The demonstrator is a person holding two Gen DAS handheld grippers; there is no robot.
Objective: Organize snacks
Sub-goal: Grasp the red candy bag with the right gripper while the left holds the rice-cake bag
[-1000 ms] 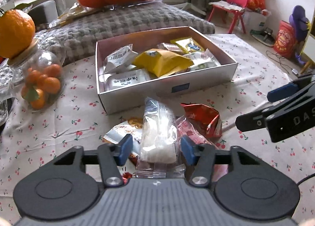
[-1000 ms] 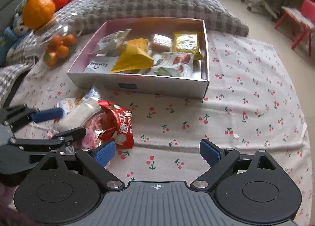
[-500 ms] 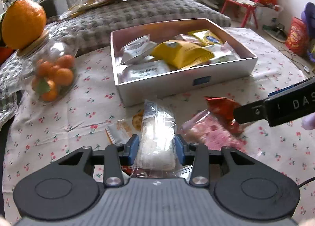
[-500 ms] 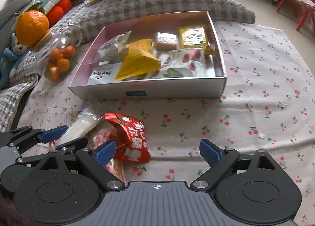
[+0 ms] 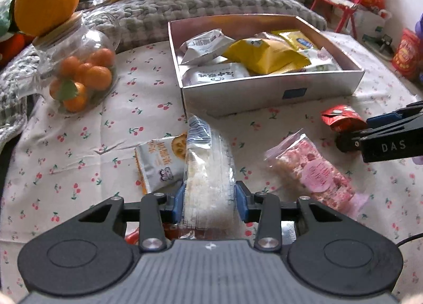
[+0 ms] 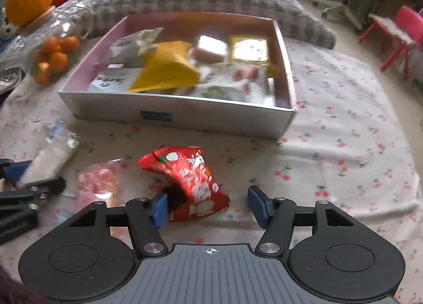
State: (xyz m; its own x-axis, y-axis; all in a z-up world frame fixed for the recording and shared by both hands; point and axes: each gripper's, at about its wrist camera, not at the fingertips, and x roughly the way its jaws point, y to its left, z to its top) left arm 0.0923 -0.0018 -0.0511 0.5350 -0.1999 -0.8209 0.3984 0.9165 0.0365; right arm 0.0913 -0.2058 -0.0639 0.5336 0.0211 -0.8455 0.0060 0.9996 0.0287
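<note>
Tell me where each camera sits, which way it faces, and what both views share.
Left wrist: on the left gripper, looking forward and down at its clamped clear packet; right gripper enters alongside.
Right wrist: on the right gripper, jaws closing around the red packet; left gripper alongside.
Shared: snack box, fruit jar.

glass jar [image 5: 76,66] of oranges; grey cushion [image 5: 201,5]

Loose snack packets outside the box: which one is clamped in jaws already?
The clear packet of white crisped rice, pinched in the left gripper. The right gripper is closing around the red packet; the pink bar and white biscuit packet lie untouched.
</note>
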